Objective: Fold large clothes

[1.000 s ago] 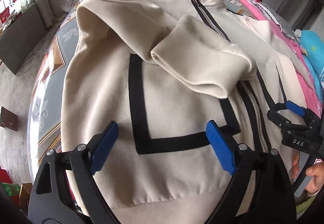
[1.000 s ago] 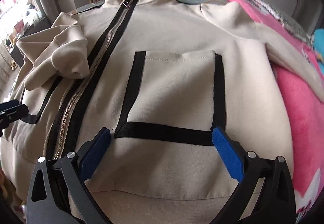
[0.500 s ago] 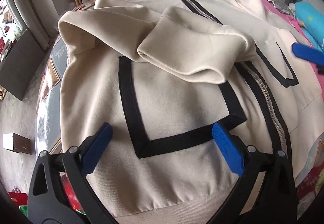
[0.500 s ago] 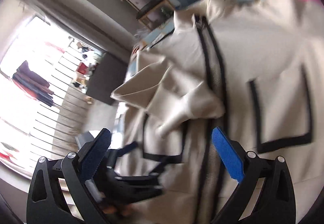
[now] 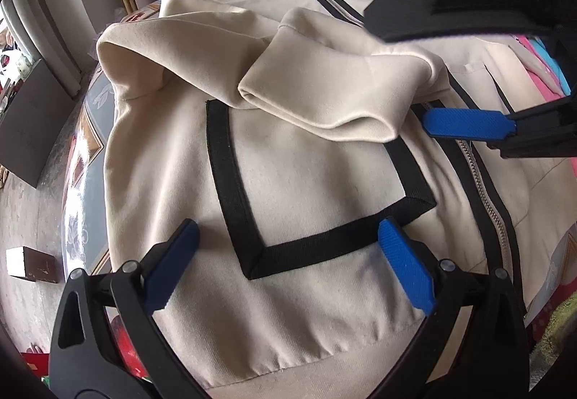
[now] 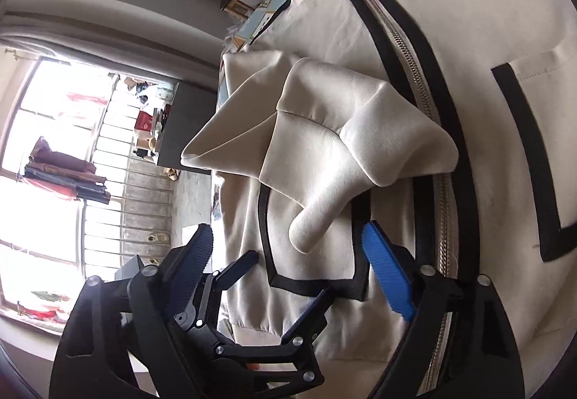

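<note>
Jacket (image 5: 306, 189) lies flat on the table, zipper running away from both grippers; the folded sleeve (image 5: 335, 88) rests just beyond the right gripper (image 6: 288, 247), whose jaws have just been closing, nothing between them. Left gripper (image 5: 285, 254) hangs spread and empty above the pocket, farther from that sleeve.

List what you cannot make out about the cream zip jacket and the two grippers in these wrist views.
- Cream zip jacket: its right sleeve is out of frame in both views.
- Its hem: cut by the bottom edge, left wrist view.
- Pocket: the folded sleeve covers its top.
- Right gripper: one blue pad shows in the left wrist view; the frame edge cuts the rest.
</note>
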